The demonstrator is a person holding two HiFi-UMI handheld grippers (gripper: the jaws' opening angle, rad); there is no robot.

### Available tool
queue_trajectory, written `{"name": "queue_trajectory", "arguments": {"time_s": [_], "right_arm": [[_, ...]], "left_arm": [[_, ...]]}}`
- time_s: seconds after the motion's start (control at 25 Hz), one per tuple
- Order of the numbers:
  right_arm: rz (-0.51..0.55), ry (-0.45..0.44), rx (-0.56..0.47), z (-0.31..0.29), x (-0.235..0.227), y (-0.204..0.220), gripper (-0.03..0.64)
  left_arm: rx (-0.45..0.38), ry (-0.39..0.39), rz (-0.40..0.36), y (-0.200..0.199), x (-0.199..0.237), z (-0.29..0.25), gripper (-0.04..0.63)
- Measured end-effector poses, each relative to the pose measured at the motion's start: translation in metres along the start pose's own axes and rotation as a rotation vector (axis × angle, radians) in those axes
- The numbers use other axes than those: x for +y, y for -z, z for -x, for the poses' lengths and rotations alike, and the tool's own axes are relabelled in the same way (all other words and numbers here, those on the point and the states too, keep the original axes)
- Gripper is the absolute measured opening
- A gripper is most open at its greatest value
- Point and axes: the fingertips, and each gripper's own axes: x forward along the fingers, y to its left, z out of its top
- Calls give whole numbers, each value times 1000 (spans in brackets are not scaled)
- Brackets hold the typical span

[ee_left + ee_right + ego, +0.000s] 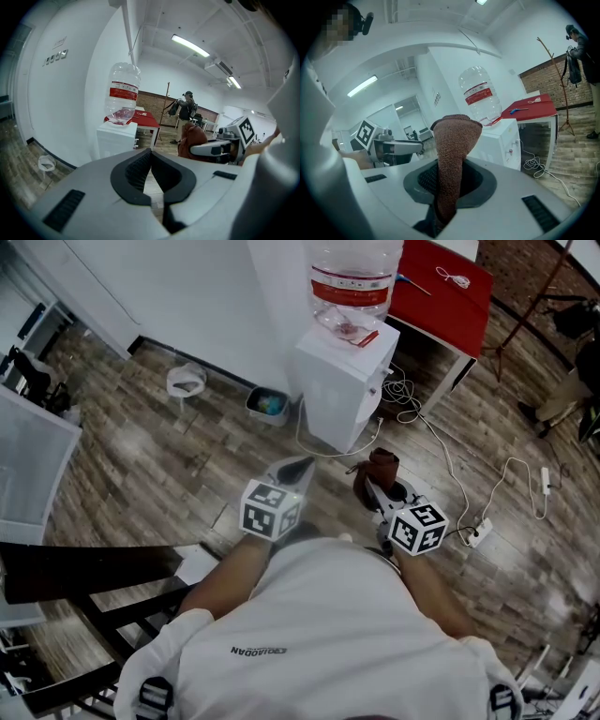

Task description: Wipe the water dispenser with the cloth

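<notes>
1. Our left hand-held gripper (296,468): jaws pressed together, nothing betw. them.
2. Water dispenser (342,381) stands on the floor at its 12 o'clock, apart.
3. Right hand-held gripper (377,491) pinches the cloth (452,150). We judge it soft, light and floppy, so best gripped mid-fold. The dispenser is at approx. 11 o'clock, not touching.

Red table (441,277) by the white wall (187,287), white cables (441,442) looping over the wood floor (169,484), power strip (480,532), small bin (267,405), dark chair (84,587), person (187,110) standing far off.
</notes>
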Motion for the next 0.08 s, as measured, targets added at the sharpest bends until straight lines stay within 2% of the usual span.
{"name": "queue_trajectory", "arguments": {"time_s": [0.08], "right_arm": [[1, 2, -2, 1, 0, -2, 55]], "left_arm": [[-3, 4, -2, -2, -2, -1, -11]]}}
